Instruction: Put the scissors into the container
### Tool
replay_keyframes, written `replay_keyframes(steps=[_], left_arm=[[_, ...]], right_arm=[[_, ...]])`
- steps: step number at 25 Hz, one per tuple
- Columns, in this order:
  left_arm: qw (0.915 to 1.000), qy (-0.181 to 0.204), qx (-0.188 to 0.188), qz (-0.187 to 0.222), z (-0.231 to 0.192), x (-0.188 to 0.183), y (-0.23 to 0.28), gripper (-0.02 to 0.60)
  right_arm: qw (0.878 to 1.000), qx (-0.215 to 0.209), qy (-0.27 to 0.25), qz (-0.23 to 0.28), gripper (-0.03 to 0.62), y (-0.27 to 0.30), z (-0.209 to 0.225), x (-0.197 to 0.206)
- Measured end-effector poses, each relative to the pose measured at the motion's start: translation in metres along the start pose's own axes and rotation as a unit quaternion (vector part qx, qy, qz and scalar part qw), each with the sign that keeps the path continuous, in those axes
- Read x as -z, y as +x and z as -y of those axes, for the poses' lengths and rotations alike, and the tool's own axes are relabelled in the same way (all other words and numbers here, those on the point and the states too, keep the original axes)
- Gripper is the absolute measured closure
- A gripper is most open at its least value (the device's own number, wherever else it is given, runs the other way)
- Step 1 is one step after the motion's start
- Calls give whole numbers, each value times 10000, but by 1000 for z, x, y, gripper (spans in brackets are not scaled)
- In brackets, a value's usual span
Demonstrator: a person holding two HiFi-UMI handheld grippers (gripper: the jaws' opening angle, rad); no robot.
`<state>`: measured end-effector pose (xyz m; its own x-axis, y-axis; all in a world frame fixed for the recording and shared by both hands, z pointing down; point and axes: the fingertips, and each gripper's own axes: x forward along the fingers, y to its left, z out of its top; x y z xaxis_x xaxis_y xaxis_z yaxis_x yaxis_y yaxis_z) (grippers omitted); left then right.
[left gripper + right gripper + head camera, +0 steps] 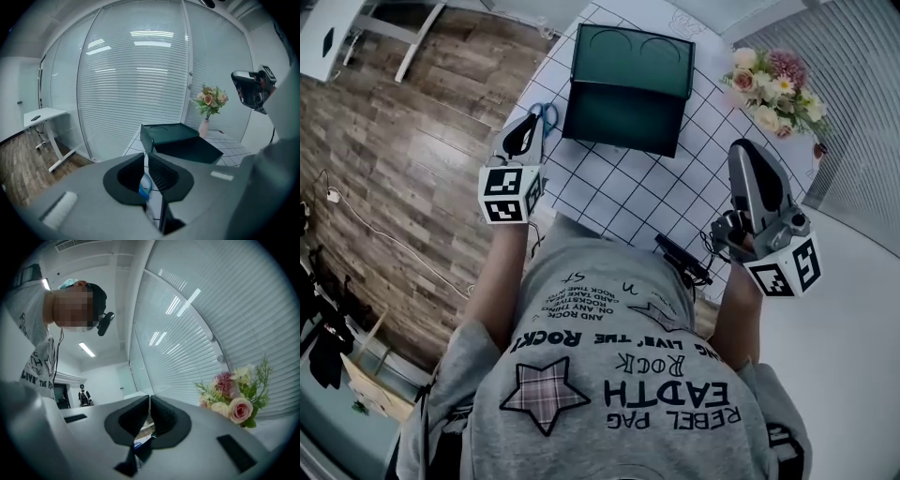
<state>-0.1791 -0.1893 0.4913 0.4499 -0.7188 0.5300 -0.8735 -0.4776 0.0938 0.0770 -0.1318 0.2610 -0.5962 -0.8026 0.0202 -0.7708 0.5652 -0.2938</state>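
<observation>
Blue-handled scissors (546,116) lie on the white grid tablecloth (628,192), just left of the dark green container (630,89). My left gripper (523,131) hovers beside them near the table's left edge, its jaws shut with nothing held. Its own view shows the gripper (146,157) with a blue scissors handle (145,186) visible below the jaws and the open container (176,140) beyond. At the table's right side my right gripper (748,152) is raised. In its own view the gripper (150,399) is shut and empty, pointing up toward the blinds.
A vase of pink and white flowers (773,89) stands at the table's far right corner, also seen as the flowers (234,399). A black device (682,260) with cables lies at the table's front edge. Wooden floor (412,141) spreads to the left.
</observation>
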Motion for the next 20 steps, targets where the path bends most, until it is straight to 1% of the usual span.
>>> replay_keyframes(steps=[7, 12, 16, 20], left_arm=[[9992, -169, -191, -306, -13, 16, 19, 554], [9977, -169, -241, -612, -14, 30, 33, 535], [9963, -225, -323, -768, -18, 40, 43, 532], [9939, -214, -377, -1016, -21, 51, 52, 531]], right_arm=[[9999, 21, 104, -55, 577, 2, 8, 9], [9998, 57, 164, -79, 577, 1, 14, 13], [9995, 60, 290, -48, 577, 1, 19, 14], [9994, 34, 340, -5, 577, 3, 23, 13]])
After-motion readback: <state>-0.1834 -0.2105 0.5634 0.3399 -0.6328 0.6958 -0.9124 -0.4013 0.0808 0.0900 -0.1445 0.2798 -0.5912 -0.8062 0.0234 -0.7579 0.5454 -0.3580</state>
